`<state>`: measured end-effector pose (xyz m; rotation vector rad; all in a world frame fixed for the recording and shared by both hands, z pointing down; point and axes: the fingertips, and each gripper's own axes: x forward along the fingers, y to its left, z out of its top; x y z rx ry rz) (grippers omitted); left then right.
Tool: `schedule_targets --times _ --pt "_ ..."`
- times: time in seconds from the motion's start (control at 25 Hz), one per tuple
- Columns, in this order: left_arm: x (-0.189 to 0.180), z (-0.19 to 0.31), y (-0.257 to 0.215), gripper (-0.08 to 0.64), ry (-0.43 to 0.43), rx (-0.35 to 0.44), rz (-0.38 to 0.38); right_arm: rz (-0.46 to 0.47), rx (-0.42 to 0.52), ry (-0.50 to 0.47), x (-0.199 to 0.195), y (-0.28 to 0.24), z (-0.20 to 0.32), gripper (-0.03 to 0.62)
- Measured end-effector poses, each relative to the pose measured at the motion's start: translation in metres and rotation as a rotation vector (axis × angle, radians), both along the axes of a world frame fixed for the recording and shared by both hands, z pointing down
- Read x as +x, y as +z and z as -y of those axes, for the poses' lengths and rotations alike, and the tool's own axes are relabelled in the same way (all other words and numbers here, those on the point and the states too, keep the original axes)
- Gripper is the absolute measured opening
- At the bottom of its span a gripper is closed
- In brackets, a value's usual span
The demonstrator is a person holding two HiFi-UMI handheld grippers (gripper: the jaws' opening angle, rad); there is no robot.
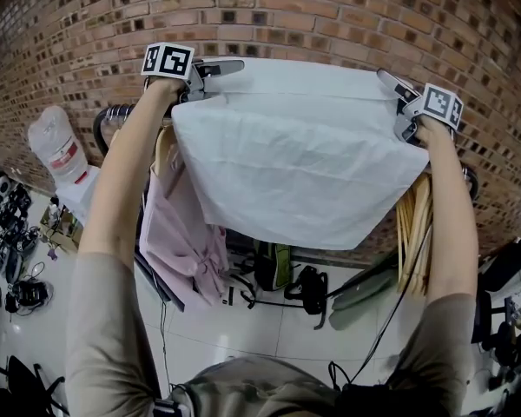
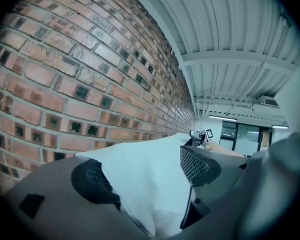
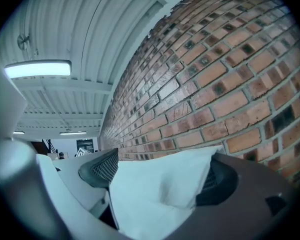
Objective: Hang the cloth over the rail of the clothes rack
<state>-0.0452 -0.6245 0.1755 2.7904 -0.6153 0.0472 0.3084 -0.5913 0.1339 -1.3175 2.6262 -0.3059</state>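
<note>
A white cloth (image 1: 304,155) is spread wide between my two grippers, up against the brick wall, and hangs down in front of the clothes rack. The rack's black rail (image 1: 111,115) shows only at its left end; the cloth hides the rest. My left gripper (image 1: 215,78) is at the cloth's top left corner and my right gripper (image 1: 398,102) at the top right. In the left gripper view the cloth (image 2: 150,184) lies loose between wide-apart jaws of the left gripper (image 2: 147,171). In the right gripper view the right gripper (image 3: 160,173) is just as wide around the cloth (image 3: 160,199).
A pink garment (image 1: 187,233) hangs on the rack's left side and wooden hangers (image 1: 414,224) on its right. The brick wall (image 1: 330,16) is close behind. A water bottle (image 1: 61,150) stands at left. Bags (image 1: 304,285) and cables lie on the white floor below.
</note>
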Motion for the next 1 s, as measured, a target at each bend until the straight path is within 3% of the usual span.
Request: schedule_targets --times 0.12,0.32,0.52,0.68,0.88,1.0 --pt "0.001 -0.001 0.010 0.390 0.012 -0.047 0.033 0.004 -0.011 0.019 0.002 0.003 0.002 0.466" --pt "0.003 -0.001 0.019 0.388 -0.004 -0.022 0.105 0.017 -0.007 0.040 0.009 0.002 0.002 0.466" --pt "0.000 0.002 0.024 0.388 -0.024 -0.029 0.130 0.004 0.088 0.071 0.014 -0.015 -0.002 0.465" --pt "-0.004 0.003 0.034 0.388 -0.044 -0.028 0.195 0.036 0.130 0.112 0.024 -0.026 -0.004 0.465" --pt "-0.003 0.001 0.036 0.388 -0.031 -0.034 0.208 0.104 0.220 0.225 0.052 -0.044 -0.009 0.465" --pt "0.002 -0.004 0.036 0.388 0.001 -0.029 0.212 0.082 0.207 0.215 0.051 -0.041 -0.009 0.465"
